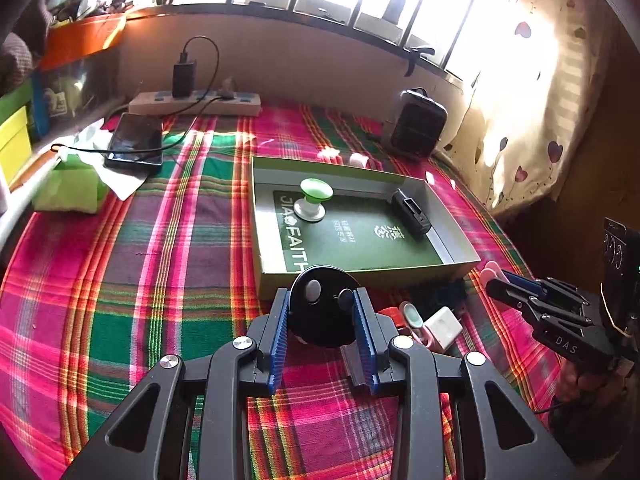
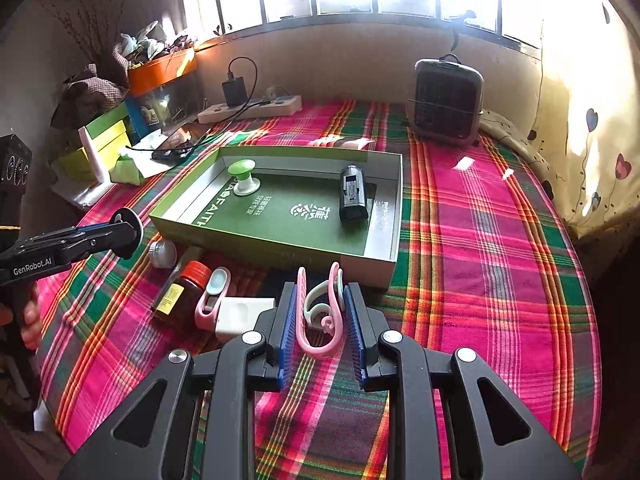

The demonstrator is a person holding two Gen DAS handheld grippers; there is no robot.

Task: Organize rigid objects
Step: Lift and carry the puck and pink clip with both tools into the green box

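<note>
My left gripper (image 1: 322, 300) is shut on a black round disc (image 1: 324, 308), held just in front of the green box's (image 1: 320, 280) near wall. My right gripper (image 2: 320, 292) is shut on a pink and white clip (image 2: 322, 312), near the box's (image 2: 280, 250) front right corner. Inside the box stand a green-topped knob (image 1: 312, 198) and a black rectangular device (image 1: 410, 214). On the cloth before the box lie a brown bottle with a red cap (image 2: 182, 292), a pink item (image 2: 212, 300), a white block (image 2: 240, 316) and a small white round thing (image 2: 162, 254).
A plaid cloth (image 2: 500, 260) covers the surface. At the back are a small black heater (image 2: 446, 100), a power strip with a charger (image 2: 248, 108), a phone (image 1: 134, 140), a green tissue pack (image 1: 72, 188) and coloured boxes (image 2: 108, 136) at left. A curtain (image 2: 580, 120) hangs at right.
</note>
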